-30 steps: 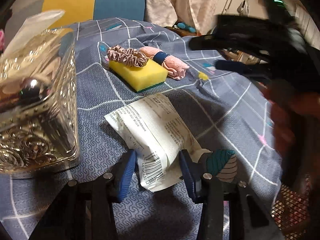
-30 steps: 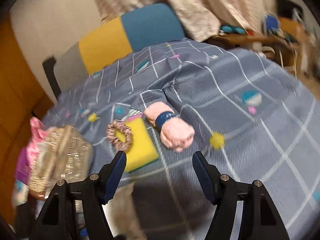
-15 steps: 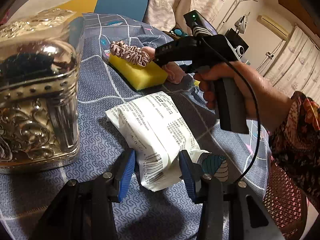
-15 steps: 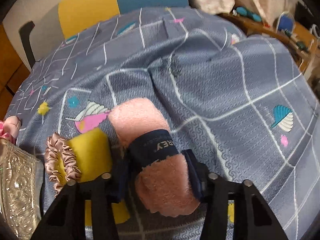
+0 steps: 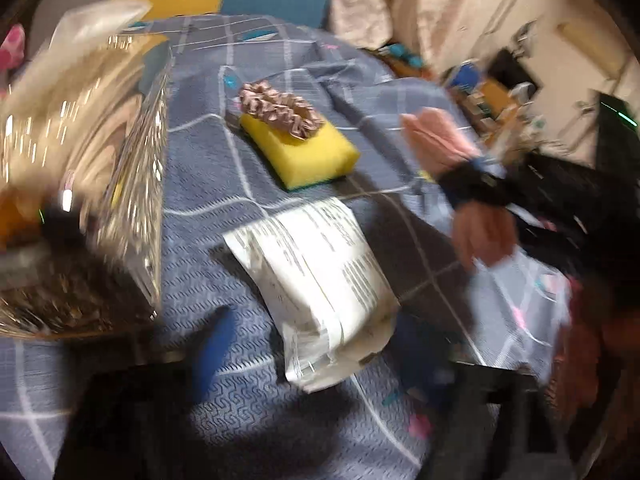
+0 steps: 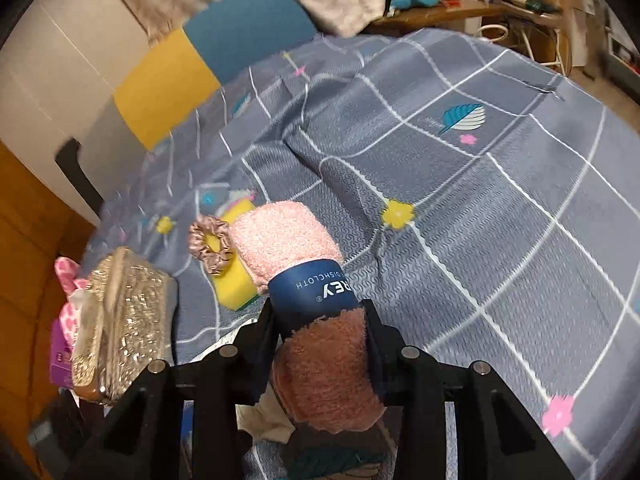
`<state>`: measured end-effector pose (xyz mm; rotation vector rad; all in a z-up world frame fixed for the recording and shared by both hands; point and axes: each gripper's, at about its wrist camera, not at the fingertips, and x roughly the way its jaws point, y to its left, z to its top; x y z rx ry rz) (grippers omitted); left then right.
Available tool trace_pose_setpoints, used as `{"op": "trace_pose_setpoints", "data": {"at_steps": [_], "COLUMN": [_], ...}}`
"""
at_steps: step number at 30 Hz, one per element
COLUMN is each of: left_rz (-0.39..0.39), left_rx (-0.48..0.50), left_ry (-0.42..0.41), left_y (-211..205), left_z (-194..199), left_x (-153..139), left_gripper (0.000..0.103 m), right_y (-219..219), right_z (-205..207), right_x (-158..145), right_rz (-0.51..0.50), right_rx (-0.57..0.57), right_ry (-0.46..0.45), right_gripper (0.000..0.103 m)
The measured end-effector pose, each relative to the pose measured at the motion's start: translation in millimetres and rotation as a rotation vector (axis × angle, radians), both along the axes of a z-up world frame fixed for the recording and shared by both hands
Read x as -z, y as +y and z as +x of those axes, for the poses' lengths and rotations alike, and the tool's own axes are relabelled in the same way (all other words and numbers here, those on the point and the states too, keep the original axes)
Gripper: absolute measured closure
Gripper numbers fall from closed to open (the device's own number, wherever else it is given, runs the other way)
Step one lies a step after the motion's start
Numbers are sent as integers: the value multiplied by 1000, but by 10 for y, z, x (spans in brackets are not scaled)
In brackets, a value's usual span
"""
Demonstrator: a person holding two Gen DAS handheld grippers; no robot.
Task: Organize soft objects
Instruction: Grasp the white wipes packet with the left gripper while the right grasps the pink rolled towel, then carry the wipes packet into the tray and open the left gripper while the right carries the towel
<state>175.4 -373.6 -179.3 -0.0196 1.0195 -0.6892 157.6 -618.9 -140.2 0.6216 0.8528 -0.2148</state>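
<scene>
My right gripper (image 6: pixel 322 320) is shut on a rolled pink dishcloth (image 6: pixel 288 236) with a navy paper band and holds it above the blue checked cloth. The roll also shows in the left wrist view (image 5: pixel 448 148), lifted at the right. A yellow sponge (image 5: pixel 308 152) lies on the cloth with a pink scrunchie (image 5: pixel 280 110) on top; both show in the right wrist view, sponge (image 6: pixel 236 284) and scrunchie (image 6: pixel 210 244). My left gripper (image 5: pixel 316 356) is open around the near end of a white printed packet (image 5: pixel 316 268). The left view is blurred.
A shiny gold tissue box (image 5: pixel 80 184) stands at the left, also in the right wrist view (image 6: pixel 120 320). A yellow and blue chair back (image 6: pixel 212 60) stands behind the table. A cluttered desk (image 6: pixel 520 0) is at the far right.
My right gripper has closed on the pink dishcloth and lifted it off the cloth, away from the sponge. My left gripper has stayed around the white packet while its view shook.
</scene>
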Motion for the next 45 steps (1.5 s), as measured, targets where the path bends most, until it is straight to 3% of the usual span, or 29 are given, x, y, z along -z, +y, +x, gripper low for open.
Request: {"op": "trace_pose_setpoints", "data": {"at_steps": [4,7,9,10,12,13,14,19,22,30,37,45], "left_rz": [95,134,199,217,253,272,264,140,94,49,-2,-60], "left_rx": [-85,-106,-114,-114,-110,-87,-51,-25,6,81,42,-165], "left_ry": [24,48,130,148,97,70,44,90,54,-5,-53,-115], "left_y": [-189,-370,-501,-514,-553,-570,-567,-260,-7,727,1323,2452], "left_z": [82,209,286,303,239,196,152,-6,-167,-616,-800,-707], "left_x": [-113,-144,-1,46,21,9,-16,-71,-118,-278,-639,-983], "left_gripper": [14,6,8,14,31,35,36,39,39,39,39,38], "right_y": [-39,-126,-198,-210,-197,-189,-175,-124,-140,-33,-62,138], "right_z": [61,62,39,34,29,39,54,61,33,77,30,-94], "right_x": [-53,-36,15,37,58,54,37,12,14,82,39,-272], "right_rz": [-9,5,59,70,79,82,77,53,48,57,2,-157], "right_rx": [19,57,73,81,87,83,77,59,62,23,45,10], "right_ry": [-26,-15,-13,-4,2,1,-4,-15,-16,2,-28,-208], "right_gripper": [63,63,63,63,63,63,63,63,63,63,63,63]}}
